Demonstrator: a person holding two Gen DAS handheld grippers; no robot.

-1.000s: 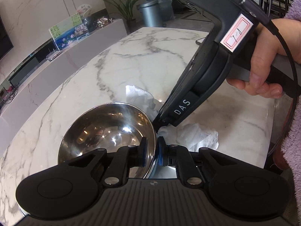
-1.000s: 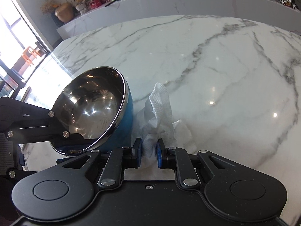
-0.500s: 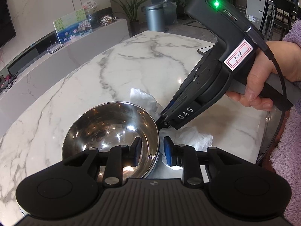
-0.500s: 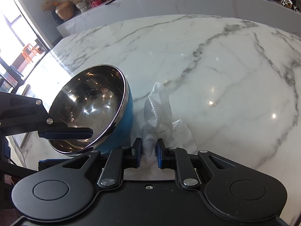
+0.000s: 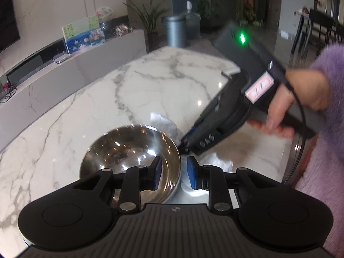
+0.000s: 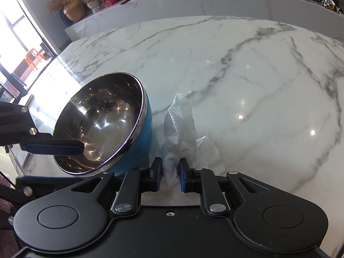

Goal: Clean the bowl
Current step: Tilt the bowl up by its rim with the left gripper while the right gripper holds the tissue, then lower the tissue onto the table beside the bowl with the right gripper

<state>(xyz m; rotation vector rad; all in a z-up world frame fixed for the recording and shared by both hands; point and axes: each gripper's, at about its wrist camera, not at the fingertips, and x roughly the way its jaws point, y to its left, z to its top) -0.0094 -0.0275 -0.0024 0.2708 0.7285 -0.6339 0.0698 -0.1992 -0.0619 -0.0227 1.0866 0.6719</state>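
A steel bowl (image 5: 129, 150) with a blue outside (image 6: 107, 126) sits on the white marble table (image 5: 150, 90). My left gripper (image 5: 174, 175) is open, its jaws on either side of the bowl's near rim without pinching it; one finger (image 6: 51, 145) reaches over the bowl's inside in the right wrist view. My right gripper (image 6: 169, 175) is shut on a crumpled white paper towel (image 6: 180, 129), just right of the bowl. The right gripper's body (image 5: 232, 111) and towel (image 5: 165, 126) also show in the left wrist view.
The marble table (image 6: 247, 68) stretches far ahead and to the right. The table's near edge (image 5: 290, 167) lies at the right by the person's purple sleeve (image 5: 326, 129). A long low counter (image 6: 193, 0) stands beyond the table.
My left gripper has opened and let go of the bowl's rim. The bowl now rests flatter on the table. My right gripper still holds the towel and has lifted slightly.
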